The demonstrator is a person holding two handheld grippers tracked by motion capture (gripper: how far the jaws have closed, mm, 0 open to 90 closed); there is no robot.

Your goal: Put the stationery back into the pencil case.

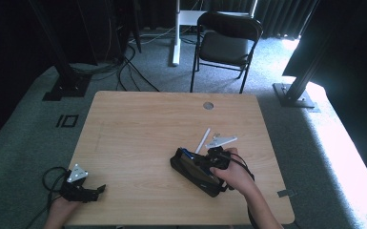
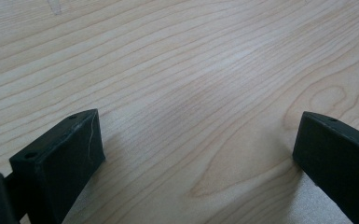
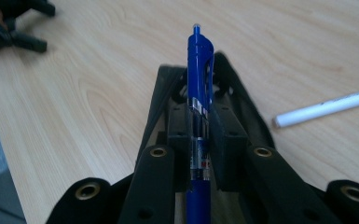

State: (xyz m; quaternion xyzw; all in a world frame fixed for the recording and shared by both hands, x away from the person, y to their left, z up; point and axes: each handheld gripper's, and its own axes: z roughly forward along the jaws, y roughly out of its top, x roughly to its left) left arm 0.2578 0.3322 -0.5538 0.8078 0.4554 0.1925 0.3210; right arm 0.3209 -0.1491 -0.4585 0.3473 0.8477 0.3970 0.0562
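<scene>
On the table (image 1: 138,124): one blue pen (image 3: 199,93), one white pen (image 3: 326,108).

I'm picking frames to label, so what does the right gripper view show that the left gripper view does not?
The right gripper view shows the right gripper shut on a blue pen, with a black pencil case open beyond the jaws and a white pencil lying apart on the wood; the left gripper appears far off. The left gripper view shows that gripper's own jaws standing wide apart with nothing between them. Both show the light wooden table.
</scene>
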